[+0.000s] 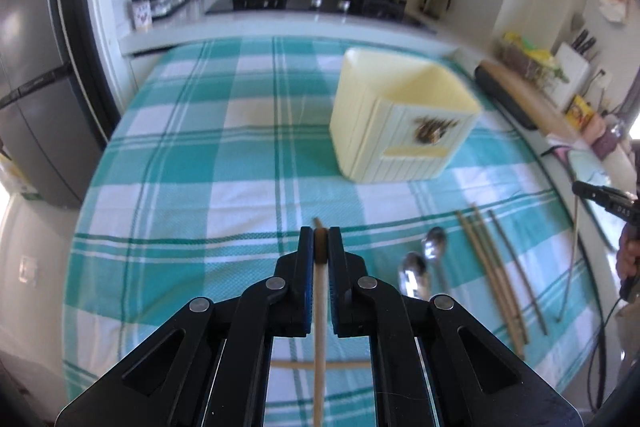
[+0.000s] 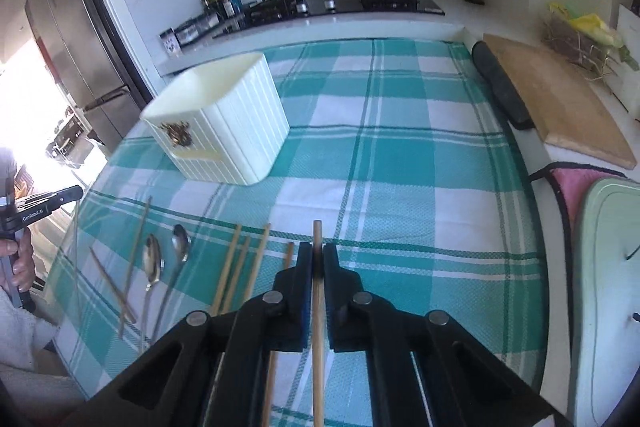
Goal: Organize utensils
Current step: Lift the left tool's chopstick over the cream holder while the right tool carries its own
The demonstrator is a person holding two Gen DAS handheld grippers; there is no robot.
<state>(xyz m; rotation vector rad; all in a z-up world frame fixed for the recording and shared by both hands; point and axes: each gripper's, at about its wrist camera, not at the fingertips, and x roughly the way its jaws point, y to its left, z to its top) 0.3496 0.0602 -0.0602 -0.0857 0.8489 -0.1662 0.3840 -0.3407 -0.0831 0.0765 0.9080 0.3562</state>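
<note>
Clamping one wooden chopstick apiece, both tools are loaded: the left hand-held gripper (image 1: pixel 320 239) has its jaws narrowed on a chopstick (image 1: pixel 319 339) whose long axis runs straight along the fingers, tip poking out just past them, and the right hand-held gripper (image 2: pixel 317 255) grips its own chopstick (image 2: pixel 317 339) the same way. The move ahead, as I judge it, turns on the cream utensil holder (image 1: pixel 404 119), which stands upright on the checked cloth (image 1: pixel 192 155) covering the bench, mouth open and apparently empty. From the left gripper it lies ahead and to the right; from the right gripper it lies ahead and to the left. Which hand is nearer I cannot tell. Each chopstick points roughly level, so it would probably need tipping downward to drop into the mouth.

On the cloth between the two grippers lie two spoons (image 1: pixel 424 259) side by side and several loose chopsticks (image 1: pixel 492 267), near the front edge. Nothing stands between either gripper and the holder. A wooden cutting board (image 2: pixel 560 99) sits off to the right, well apart from the path.
</note>
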